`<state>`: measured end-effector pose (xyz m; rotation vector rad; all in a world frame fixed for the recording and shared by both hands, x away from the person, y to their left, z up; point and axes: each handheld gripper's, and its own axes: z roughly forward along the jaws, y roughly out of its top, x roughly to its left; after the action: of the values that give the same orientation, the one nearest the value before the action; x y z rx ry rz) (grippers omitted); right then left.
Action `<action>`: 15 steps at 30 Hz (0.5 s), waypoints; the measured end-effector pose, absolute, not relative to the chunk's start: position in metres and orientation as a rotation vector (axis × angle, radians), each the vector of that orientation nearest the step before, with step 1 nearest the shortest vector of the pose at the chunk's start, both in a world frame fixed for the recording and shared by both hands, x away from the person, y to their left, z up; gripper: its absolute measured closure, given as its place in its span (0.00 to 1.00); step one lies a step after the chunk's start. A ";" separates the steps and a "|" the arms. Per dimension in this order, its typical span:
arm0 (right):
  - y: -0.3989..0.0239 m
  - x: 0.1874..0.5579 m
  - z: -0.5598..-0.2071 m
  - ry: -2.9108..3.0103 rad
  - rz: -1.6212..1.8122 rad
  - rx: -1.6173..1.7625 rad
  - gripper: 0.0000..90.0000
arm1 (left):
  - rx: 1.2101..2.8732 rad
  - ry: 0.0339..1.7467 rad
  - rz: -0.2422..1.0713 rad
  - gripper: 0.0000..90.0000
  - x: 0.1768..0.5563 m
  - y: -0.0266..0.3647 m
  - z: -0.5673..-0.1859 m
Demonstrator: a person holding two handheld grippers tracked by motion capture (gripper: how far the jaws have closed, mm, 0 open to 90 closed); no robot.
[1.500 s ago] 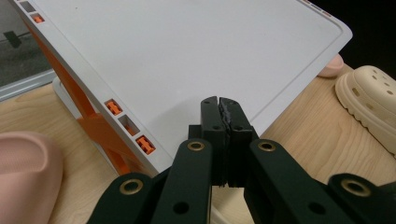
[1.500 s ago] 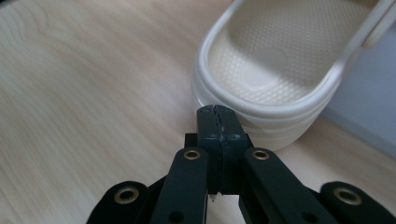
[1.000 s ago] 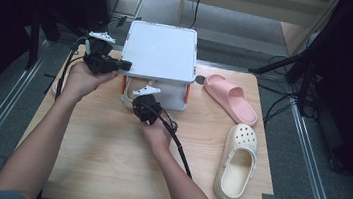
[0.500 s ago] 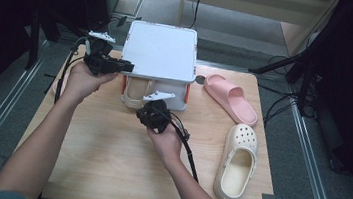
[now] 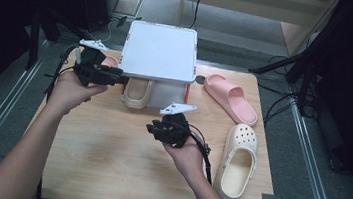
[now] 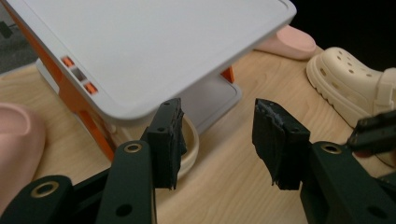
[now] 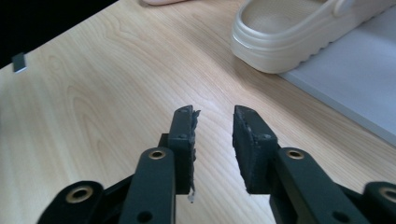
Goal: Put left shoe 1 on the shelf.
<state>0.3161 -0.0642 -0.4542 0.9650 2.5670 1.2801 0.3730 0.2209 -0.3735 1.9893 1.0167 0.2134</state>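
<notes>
Seen from above on a pale wood-grain table [image 5: 106,172], left to right: left gripper [image 5: 116,78], black and boxy, held in the left hand [image 5: 72,90] at the table's left edge, jaws pointed toward a white and orange rack [image 5: 159,52]. Spread wide in the left gripper view, with nothing between the rough, frayed black pads [image 6: 170,135]. Tucked behind that gripper, the rounded toe of a pink slide [image 5: 111,62], smooth and matte, near the rack's left side.

At centre back, the rack itself: a flat, square, smooth white top panel with rounded corners over a grey lower shelf, orange uprights showing in the left gripper view. On the lower shelf under the top panel, a cream clog [image 5: 137,91], foam-like, its ribbed sole edge and rounded heel jutting past the shelf's front edge.

In front of the rack, at mid-table, right gripper [image 5: 153,129] gripped in the right hand [image 5: 183,153], a white three-cornered plate on top and a black cable trailing back. Jaws parted in the right gripper view, holding nothing, hanging above bare wood just short of the clog's heel.

To the right of the rack, a second pink slide [image 5: 230,98] lying diagonally, sole down. Nearer the right edge, a second cream clog [image 5: 238,162], perforated over the toe, opening upward, well apart from the rack.
</notes>
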 end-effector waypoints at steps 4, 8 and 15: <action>-0.083 0.311 -0.448 2.564 1.304 0.975 0.76 | 1.993 1.009 0.199 0.55 0.357 0.223 -0.380; -0.101 0.307 -0.446 2.552 1.309 0.991 0.74 | 2.008 1.001 0.185 0.55 0.344 0.224 -0.391; -0.126 0.301 -0.449 2.534 1.319 1.045 0.74 | 1.992 0.993 0.152 0.53 0.322 0.226 -0.412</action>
<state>0.3013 -0.1258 -0.4489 1.0454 2.5337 1.3191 0.3222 0.2264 -0.4118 1.9917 0.9929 0.1521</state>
